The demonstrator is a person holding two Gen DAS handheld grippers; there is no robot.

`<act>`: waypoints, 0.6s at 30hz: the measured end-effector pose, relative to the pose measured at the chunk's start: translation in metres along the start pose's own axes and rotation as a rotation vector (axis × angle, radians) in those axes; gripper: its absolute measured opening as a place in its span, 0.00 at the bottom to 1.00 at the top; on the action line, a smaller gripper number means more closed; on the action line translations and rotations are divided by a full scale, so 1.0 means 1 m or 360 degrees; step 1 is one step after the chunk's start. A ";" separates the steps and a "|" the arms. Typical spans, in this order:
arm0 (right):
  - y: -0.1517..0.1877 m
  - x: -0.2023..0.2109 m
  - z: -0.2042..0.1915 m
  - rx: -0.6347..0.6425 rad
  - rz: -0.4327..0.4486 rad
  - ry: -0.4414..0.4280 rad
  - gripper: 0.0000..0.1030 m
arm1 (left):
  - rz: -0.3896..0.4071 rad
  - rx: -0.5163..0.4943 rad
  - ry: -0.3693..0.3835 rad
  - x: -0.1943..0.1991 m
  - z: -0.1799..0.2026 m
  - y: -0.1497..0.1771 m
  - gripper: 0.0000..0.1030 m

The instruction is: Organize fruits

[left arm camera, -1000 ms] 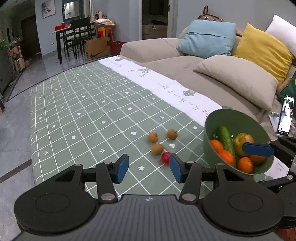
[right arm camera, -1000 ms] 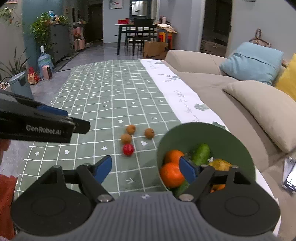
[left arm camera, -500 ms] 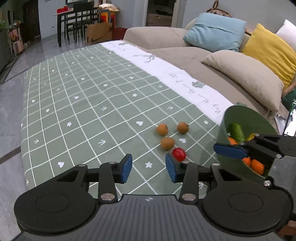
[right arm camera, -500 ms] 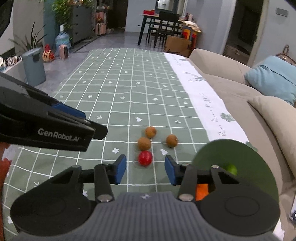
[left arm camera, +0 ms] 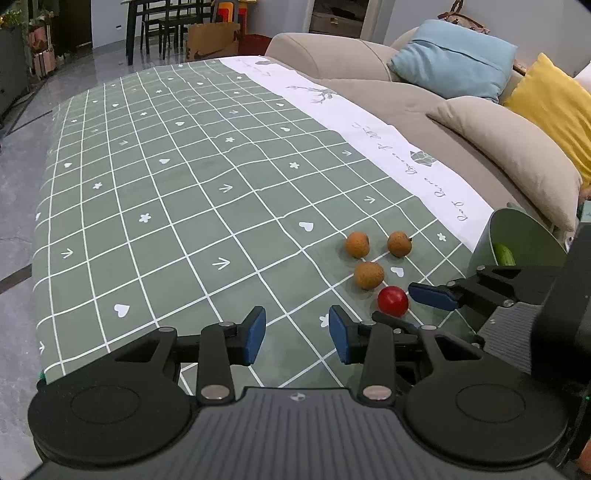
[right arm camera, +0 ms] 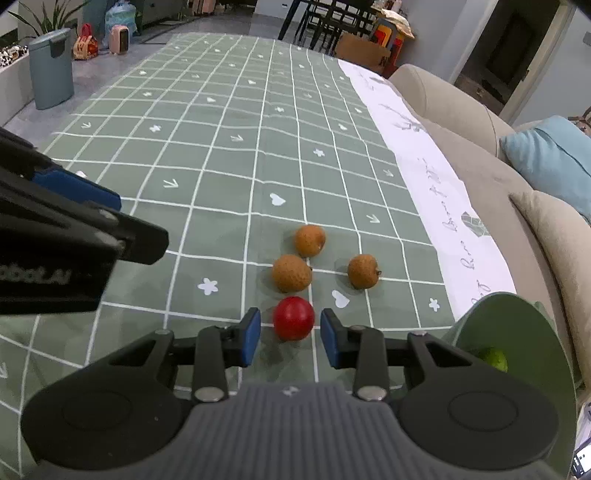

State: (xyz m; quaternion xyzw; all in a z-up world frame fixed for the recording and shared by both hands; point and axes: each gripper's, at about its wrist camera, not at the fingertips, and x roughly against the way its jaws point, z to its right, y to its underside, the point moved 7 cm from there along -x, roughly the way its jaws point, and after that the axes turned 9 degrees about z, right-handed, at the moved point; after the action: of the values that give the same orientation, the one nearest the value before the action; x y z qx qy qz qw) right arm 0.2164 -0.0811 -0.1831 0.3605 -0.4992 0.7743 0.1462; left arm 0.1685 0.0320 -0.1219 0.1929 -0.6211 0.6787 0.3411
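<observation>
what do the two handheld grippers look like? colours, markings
Both match: the left gripper and the right gripper have matte black linkage arms with silver pivot screws, blue rectangular pads, two round black discs and a ribbed dark grey body. White lettering shows on the left gripper's side, only partly readable. No cables visible.

Beige sofa [left arm camera: 343, 55] with blue cushion [left arm camera: 452, 59], yellow cushion [left arm camera: 554, 122]; grey tiled floor [left arm camera: 18, 206]; dark dining table [left arm camera: 162, 22] behind; cardboard box [left arm camera: 212, 40]; teal bin [right arm camera: 50, 70].
</observation>
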 end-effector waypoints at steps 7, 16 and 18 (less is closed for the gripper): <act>0.001 -0.008 0.002 -0.0024 -0.0023 -0.0005 0.21 | -0.0003 -0.0018 0.0023 -0.005 0.003 0.001 0.45; -0.007 0.027 0.019 -0.0094 0.0047 -0.0033 0.21 | 0.0019 -0.0065 0.0091 -0.012 0.017 -0.012 0.45; -0.010 0.041 0.028 -0.0123 0.0075 -0.0041 0.21 | 0.0015 -0.0081 0.0116 -0.017 0.024 -0.016 0.45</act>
State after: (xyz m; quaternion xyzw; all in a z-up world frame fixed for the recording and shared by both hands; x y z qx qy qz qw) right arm 0.2047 -0.1063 -0.1409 0.3527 -0.5390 0.7529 0.1353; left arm 0.1880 0.0042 -0.1187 0.1564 -0.6262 0.6709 0.3652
